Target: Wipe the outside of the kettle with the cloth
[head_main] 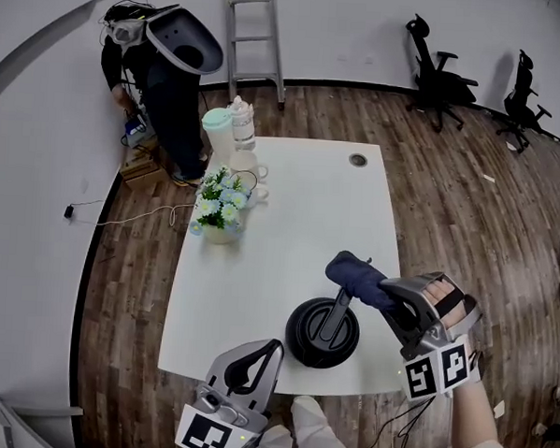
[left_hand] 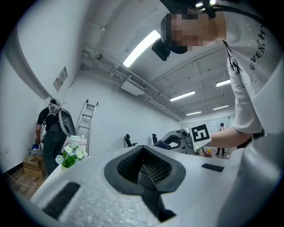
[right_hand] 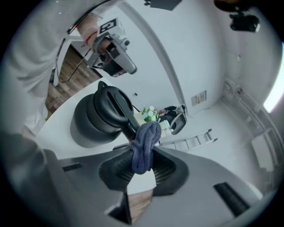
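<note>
A black kettle (head_main: 321, 331) with a long handle stands near the front edge of the white table (head_main: 299, 219). My right gripper (head_main: 395, 304) is shut on a dark blue cloth (head_main: 358, 276), which it holds just above and to the right of the kettle's handle. In the right gripper view the cloth (right_hand: 144, 144) hangs bunched between the jaws of the right gripper (right_hand: 143, 167), with the kettle (right_hand: 100, 117) close behind. My left gripper (head_main: 267, 355) is shut with nothing in it, low at the table's front edge, left of the kettle. The left gripper (left_hand: 144, 167) points over the table.
A pot of flowers (head_main: 219, 206), white cups (head_main: 251, 176), a jug (head_main: 218, 128) and a bottle (head_main: 241, 124) stand at the table's far left. A person (head_main: 170, 82) bends by the wall beyond. A ladder (head_main: 254, 30) and office chairs (head_main: 438, 67) stand further back.
</note>
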Available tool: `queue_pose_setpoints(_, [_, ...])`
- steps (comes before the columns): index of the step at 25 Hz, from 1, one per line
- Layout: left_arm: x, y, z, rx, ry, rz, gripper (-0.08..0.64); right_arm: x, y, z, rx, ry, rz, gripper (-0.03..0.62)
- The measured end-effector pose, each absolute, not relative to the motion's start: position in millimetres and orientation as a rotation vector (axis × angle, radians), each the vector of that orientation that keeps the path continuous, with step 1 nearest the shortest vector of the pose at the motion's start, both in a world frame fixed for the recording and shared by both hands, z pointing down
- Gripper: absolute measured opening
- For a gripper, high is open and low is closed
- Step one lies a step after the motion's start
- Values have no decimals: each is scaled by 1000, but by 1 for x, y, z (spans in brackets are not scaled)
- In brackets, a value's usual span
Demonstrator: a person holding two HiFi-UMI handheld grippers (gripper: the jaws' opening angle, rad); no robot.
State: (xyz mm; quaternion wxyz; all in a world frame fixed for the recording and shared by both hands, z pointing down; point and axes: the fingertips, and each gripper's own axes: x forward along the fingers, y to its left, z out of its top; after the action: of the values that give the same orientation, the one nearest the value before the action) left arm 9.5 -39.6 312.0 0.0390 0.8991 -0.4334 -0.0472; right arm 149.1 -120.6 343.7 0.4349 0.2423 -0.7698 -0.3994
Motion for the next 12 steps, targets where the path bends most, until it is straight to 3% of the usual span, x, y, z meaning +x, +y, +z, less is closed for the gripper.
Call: queue_pose_setpoints(12, [6,-26,330,2743,-1325,-101,8,154,-123,422,682,-2083,-595,64])
